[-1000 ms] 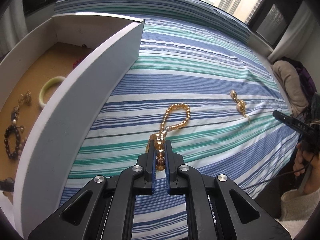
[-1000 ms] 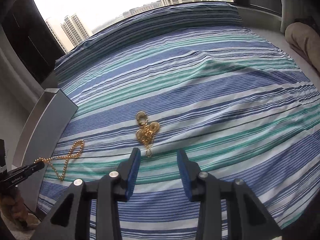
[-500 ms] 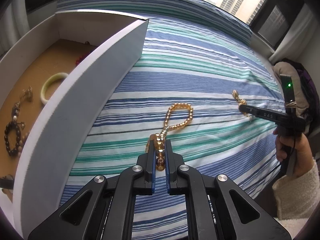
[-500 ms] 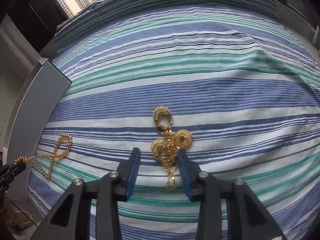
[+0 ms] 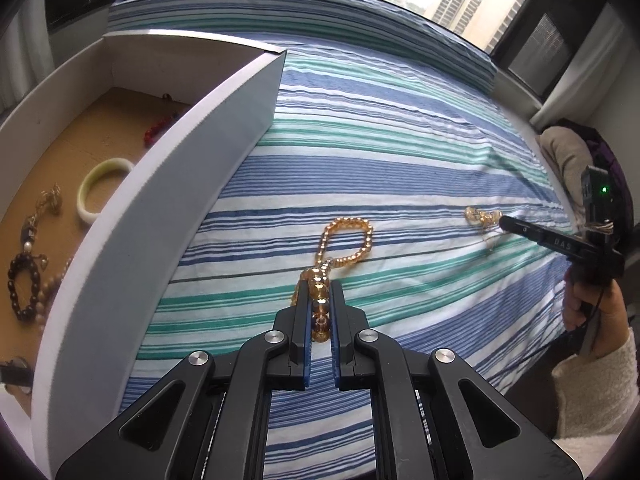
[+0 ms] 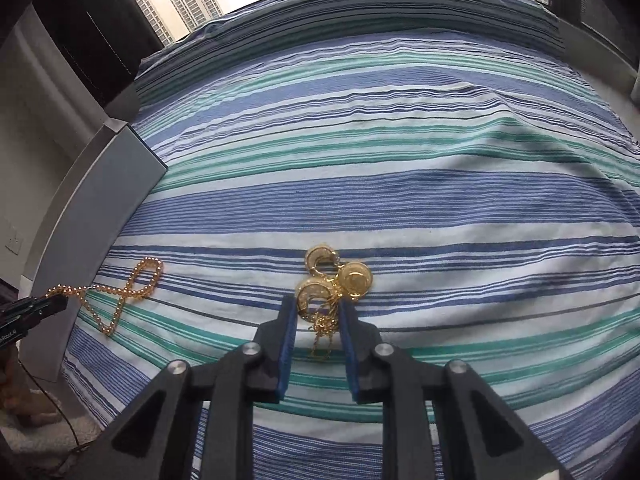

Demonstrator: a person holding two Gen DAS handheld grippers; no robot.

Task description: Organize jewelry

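Observation:
An amber bead necklace [image 5: 346, 240] lies looped on the striped bedspread [image 5: 400, 160]. Its near end is pinched in my left gripper [image 5: 320, 292], which is shut on it. In the right wrist view the same strand [image 6: 132, 288] runs to the left gripper [image 6: 48, 306] at the far left. A gold chain with round discs [image 6: 354, 280] lies in front of my right gripper [image 6: 318, 304]. The chain's tail sits between the jaws, which are closing with a gap still showing on both sides. In the left wrist view the right gripper [image 5: 504, 222] reaches the gold chain [image 5: 478, 216].
An open white box [image 5: 180, 184] stands at the left on the bed. It holds a pale green bangle [image 5: 104, 188], a dark bead bracelet [image 5: 24, 284], red beads [image 5: 158, 130] and other pieces. Bundled clothes [image 5: 568, 156] lie at the right edge. A white sleeve [image 5: 592, 384] shows there.
My right gripper has come forward and down over the gold chain, and its jaws have narrowed around the tail. The left gripper has kept still, holding the beads.

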